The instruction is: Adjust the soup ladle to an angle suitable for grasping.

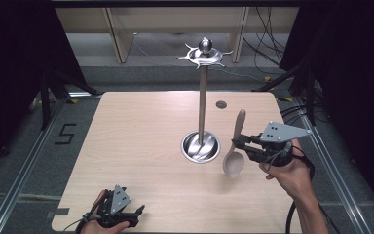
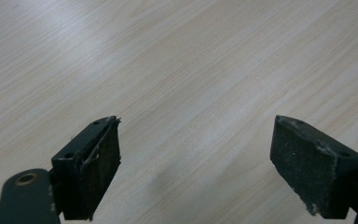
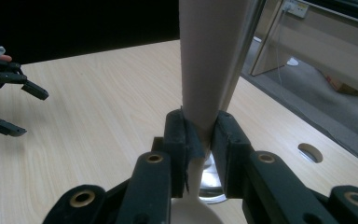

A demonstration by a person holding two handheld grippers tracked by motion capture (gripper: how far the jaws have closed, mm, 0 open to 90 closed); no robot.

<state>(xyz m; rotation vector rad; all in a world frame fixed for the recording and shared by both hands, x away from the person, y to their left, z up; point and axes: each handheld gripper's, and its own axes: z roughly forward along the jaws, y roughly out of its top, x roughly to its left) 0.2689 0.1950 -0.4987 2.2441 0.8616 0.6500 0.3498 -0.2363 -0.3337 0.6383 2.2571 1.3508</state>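
At the lower left of the high view, the left claw [image 1: 139, 213] rests low over the near edge of the bench [image 1: 141, 141], held by a hand [image 1: 97, 225] at the bottom border. Its jaws stand wide apart with nothing between them; in the left gripper view they frame only bare wood grain of the bench.

Toward the centre of the high view stands a metal rack [image 1: 202, 97]: a round steel base dish low in the middle of the frame, a slim upright pole, and a crown of hooks at the top centre.

Just right of the base dish, the pale spoon [image 1: 235, 146] hangs nearly upright, bowl down and handle tip up, above the bench. The right claw [image 1: 237, 142] is clamped on its handle just above the bowl, reaching in from the right, with the right hand [image 1: 289, 173] behind it at the lower right. In the right gripper view the two jaws press both sides of the spoon handle [image 3: 205, 65], and the bowl shows below them at the bottom edge.
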